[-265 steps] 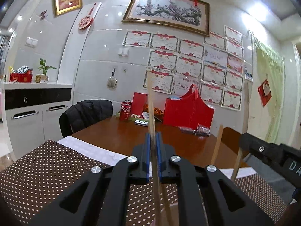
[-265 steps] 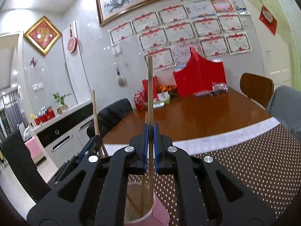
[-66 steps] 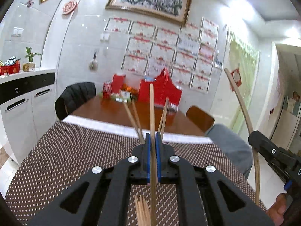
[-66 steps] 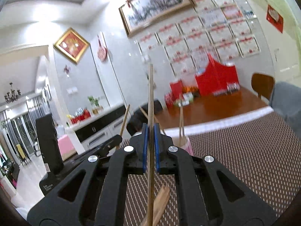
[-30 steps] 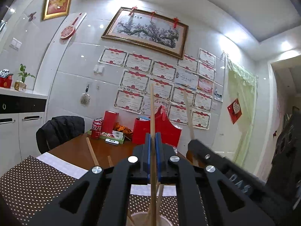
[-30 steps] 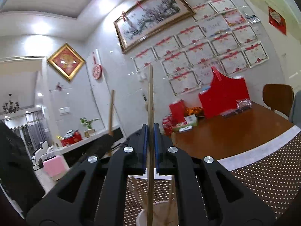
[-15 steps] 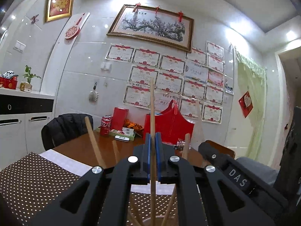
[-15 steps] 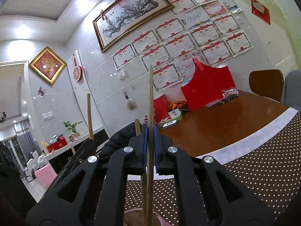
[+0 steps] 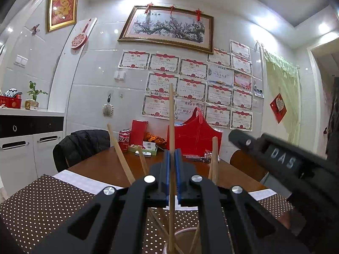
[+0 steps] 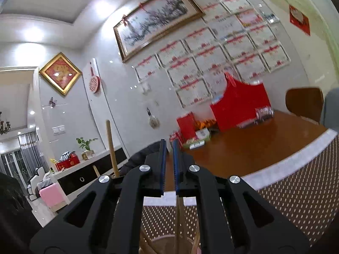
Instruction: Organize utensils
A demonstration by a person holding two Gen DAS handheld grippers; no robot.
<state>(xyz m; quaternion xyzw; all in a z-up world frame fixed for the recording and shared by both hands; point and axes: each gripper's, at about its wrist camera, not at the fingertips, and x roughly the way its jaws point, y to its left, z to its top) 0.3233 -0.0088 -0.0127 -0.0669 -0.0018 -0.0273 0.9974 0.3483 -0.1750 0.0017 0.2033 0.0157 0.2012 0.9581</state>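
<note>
At the centre of your left view, the left tool (image 9: 172, 169) is clenched on one upright chopstick (image 9: 171, 114), whose lower end dips inside the rim of the cup (image 9: 182, 231) at the bottom edge. Other chopsticks (image 9: 119, 150) lean out of that cup to the left and right of the blue pads, close beside the held one. Your right tool (image 10: 168, 165) is released, its jaws parted with nothing between them, directly above the same cup (image 10: 163, 239) at the bottom of the right view. Upper right of the left view, that tool's black body crowds in close. Beyond the dotted mat (image 9: 42, 203), the brown worktop (image 9: 106, 167) lies bare up to the red bag (image 9: 197, 137).
</note>
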